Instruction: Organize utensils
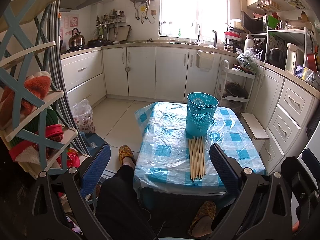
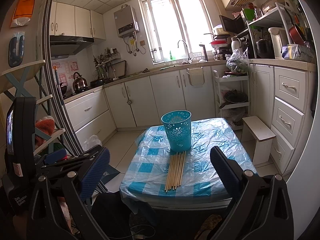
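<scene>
Both grippers up and waiting, well short of the table. Left gripper (image 1: 160,170) spread wide, jaws released, nothing between the blue pads (image 1: 96,172). Right gripper (image 2: 160,172) likewise released, fingers far apart, empty.

Straight ahead of the left gripper and a touch toward its right finger: a bundle of wooden chopsticks (image 1: 197,157), lying flat and side by side on the checked blue-and-white plastic tablecloth (image 1: 166,140), near ends toward the table's front edge. Just beyond their far tips, a teal cutout-pattern holder (image 1: 201,114), standing upright, mouth open, chopstick tips touching or nearly touching its base — hard to call which.

From the right wrist view, same layout: chopsticks (image 2: 176,172) dead ahead between the open fingers, angled slightly, holder (image 2: 177,131) upright right behind them, tablecloth (image 2: 210,160) crinkled all around. Neither gripper touching either one.

Below the left gripper, a dark trouser leg (image 1: 118,196) and a patterned yellow slipper (image 1: 126,154) on the floor tiles beside the table; a second slipper (image 1: 202,218) under the table's near edge. Off past the left finger, a blue-and-cream shelf rack (image 1: 34,92) with orange and red cloth stuffed in. Past the right finger, a small white stool (image 1: 254,128) next to the table.
</scene>
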The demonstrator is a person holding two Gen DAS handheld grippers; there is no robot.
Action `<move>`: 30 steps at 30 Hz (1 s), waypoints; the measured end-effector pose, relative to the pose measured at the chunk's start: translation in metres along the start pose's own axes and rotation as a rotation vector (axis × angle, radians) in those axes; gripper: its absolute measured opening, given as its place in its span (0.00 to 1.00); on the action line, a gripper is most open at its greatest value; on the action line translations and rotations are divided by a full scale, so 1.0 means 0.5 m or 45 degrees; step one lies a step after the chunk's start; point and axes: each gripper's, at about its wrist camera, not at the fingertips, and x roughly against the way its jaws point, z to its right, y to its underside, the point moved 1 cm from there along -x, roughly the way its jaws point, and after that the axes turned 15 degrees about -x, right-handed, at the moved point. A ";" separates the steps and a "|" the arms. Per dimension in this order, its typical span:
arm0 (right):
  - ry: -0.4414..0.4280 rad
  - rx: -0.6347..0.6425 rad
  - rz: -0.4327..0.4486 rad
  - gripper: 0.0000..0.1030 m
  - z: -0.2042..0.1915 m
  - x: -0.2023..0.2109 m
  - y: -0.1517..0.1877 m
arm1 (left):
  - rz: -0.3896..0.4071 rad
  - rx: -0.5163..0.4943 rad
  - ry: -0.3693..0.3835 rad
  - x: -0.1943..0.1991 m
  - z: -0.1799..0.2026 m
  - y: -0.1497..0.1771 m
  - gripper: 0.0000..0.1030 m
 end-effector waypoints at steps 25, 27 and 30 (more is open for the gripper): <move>0.177 0.051 -0.252 0.93 0.119 -0.245 0.026 | -0.206 -0.016 0.049 -0.202 0.021 0.008 0.93; 0.218 0.053 -0.317 0.93 0.145 -0.299 0.037 | -0.242 -0.020 0.039 -0.236 0.022 0.017 0.93; 0.255 0.053 -0.395 0.89 0.181 -0.378 0.051 | -0.287 -0.027 0.047 -0.284 0.027 0.026 0.93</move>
